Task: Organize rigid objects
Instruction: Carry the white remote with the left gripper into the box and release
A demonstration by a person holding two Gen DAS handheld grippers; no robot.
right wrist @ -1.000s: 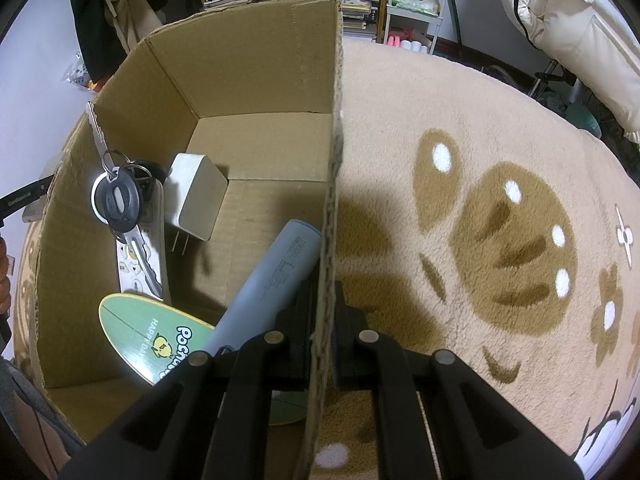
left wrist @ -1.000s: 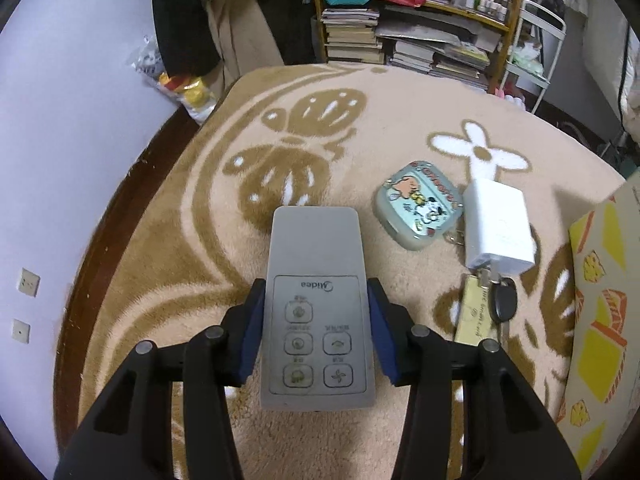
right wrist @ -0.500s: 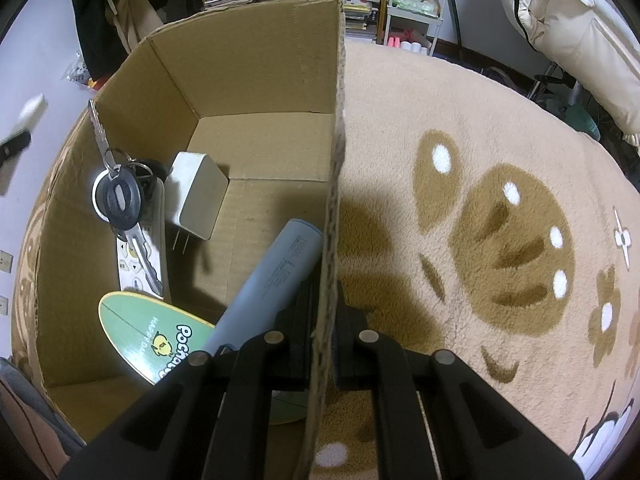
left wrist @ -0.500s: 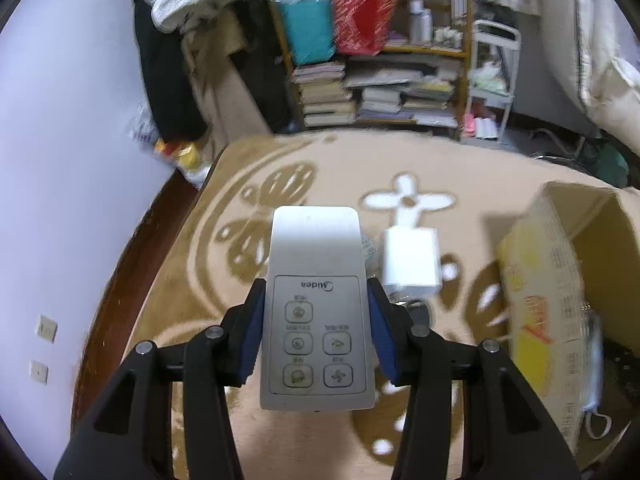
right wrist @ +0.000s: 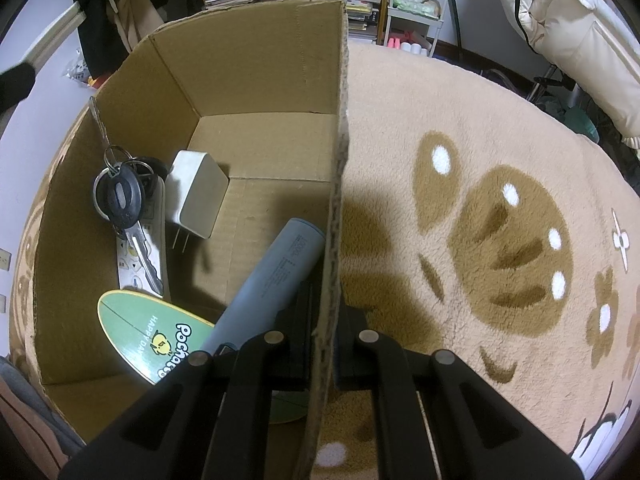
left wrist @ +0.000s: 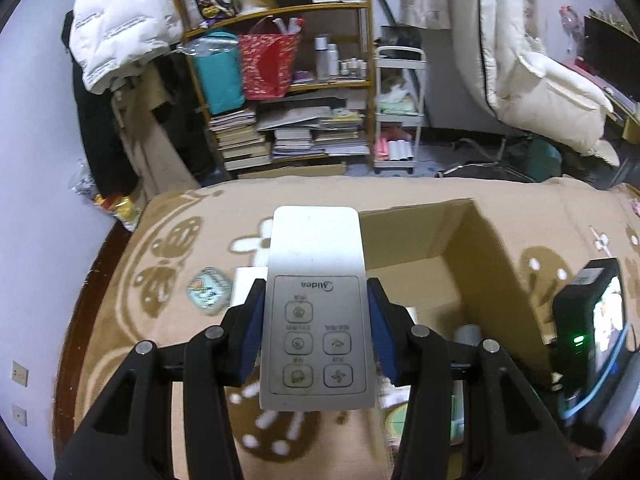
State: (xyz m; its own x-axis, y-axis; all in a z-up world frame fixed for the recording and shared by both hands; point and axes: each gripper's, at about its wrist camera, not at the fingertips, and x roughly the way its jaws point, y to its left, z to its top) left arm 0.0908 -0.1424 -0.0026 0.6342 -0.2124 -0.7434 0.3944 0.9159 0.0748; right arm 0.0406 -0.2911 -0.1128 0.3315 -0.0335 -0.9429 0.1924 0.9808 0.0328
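Remote carried toward box, box wall pinned.
Left wrist view: left gripper (left wrist: 316, 336) clamped on remote (left wrist: 317, 308), frame centre, box (left wrist: 492, 264) at right; could slip sideways. Right wrist view: right gripper (right wrist: 323, 364) clamped on box wall; box could tip.

Grey-white remote (left wrist: 316, 304), brown cardboard box (right wrist: 256, 64), beige rug (right wrist: 460, 140) with brown blotches, seemingly paw-like.

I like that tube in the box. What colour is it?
The tube is greyish blue, seen best in the right wrist view.
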